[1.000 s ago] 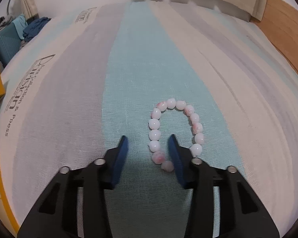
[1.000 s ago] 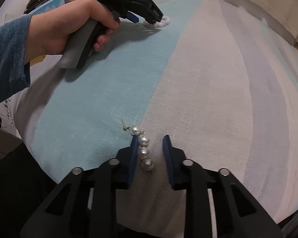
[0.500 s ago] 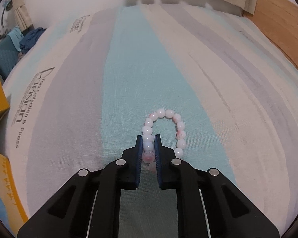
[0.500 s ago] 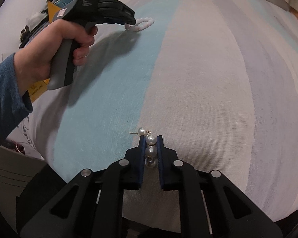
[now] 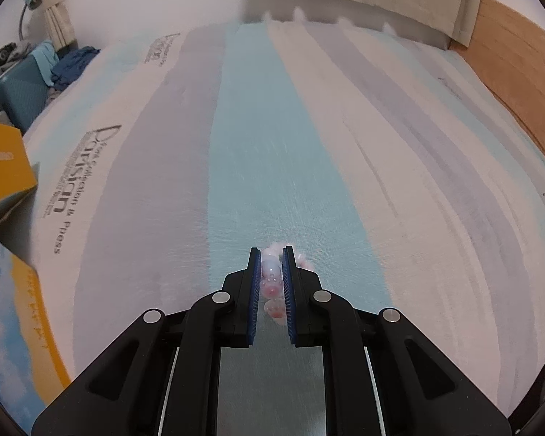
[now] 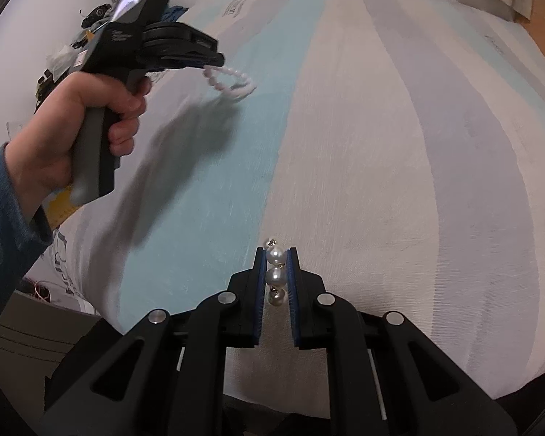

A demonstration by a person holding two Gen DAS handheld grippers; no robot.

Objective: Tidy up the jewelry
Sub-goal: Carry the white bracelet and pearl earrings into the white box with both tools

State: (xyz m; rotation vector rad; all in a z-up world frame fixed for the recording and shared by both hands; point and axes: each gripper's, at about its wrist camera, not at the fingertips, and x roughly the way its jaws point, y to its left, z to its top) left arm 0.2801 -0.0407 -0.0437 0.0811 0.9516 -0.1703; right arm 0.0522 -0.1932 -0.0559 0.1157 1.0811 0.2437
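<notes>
Bead bracelet pinched in left claw, dangling clear of the bed in right view, at 11 o'clock. Pearl earring pinched in right claw, near bed's front edge. Step: both picked, carry underway, I judge. Next needs a drop spot; yellow box at 9 o'clock, bed open ahead.

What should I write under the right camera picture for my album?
Right gripper pinches a pearl earring while the left gripper lifts a bracelet.
</notes>
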